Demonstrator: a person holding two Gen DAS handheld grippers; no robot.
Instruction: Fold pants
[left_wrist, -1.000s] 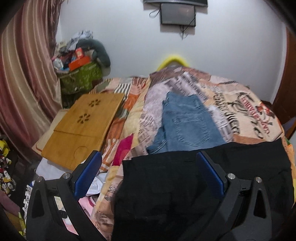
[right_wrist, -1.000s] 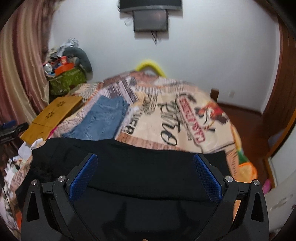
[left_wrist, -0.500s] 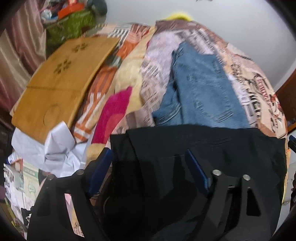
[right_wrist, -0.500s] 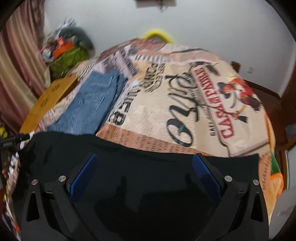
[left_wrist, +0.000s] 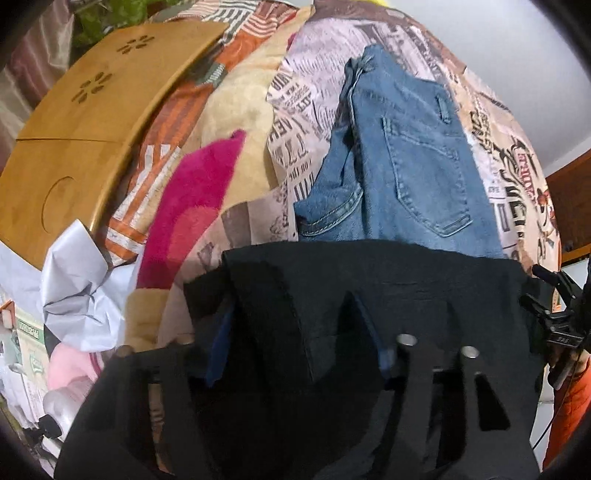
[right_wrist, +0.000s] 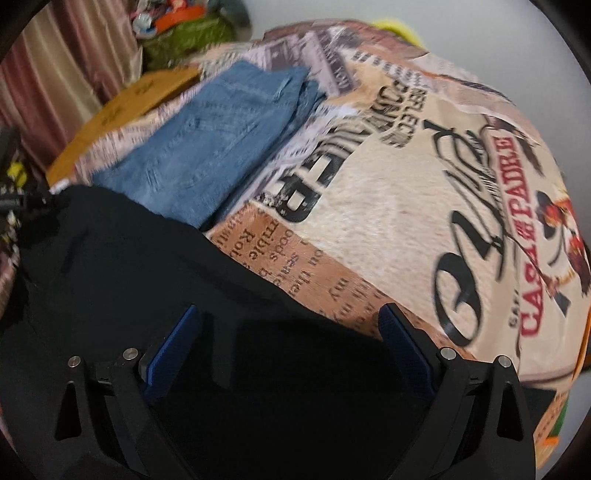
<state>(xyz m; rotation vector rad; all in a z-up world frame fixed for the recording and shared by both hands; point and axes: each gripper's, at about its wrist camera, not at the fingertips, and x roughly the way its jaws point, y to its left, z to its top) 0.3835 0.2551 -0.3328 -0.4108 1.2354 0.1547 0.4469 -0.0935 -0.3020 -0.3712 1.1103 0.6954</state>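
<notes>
Both cameras tipped lower than a second before, left gripper (left_wrist: 295, 332) and right gripper (right_wrist: 288, 339) dropped onto black pants (left_wrist: 388, 288), fingers spread wide, gripping nothing, folded jeans (left_wrist: 406, 162) unmoved.

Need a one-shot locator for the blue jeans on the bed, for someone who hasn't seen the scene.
Start at the bed's newspaper-print bedspread. On it, just beyond the far edge of the black pants spread in the foreground, lie the folded blue denim jeans, back pocket up. They are the only blue denim there; the magenta towel lies to their left.
</notes>
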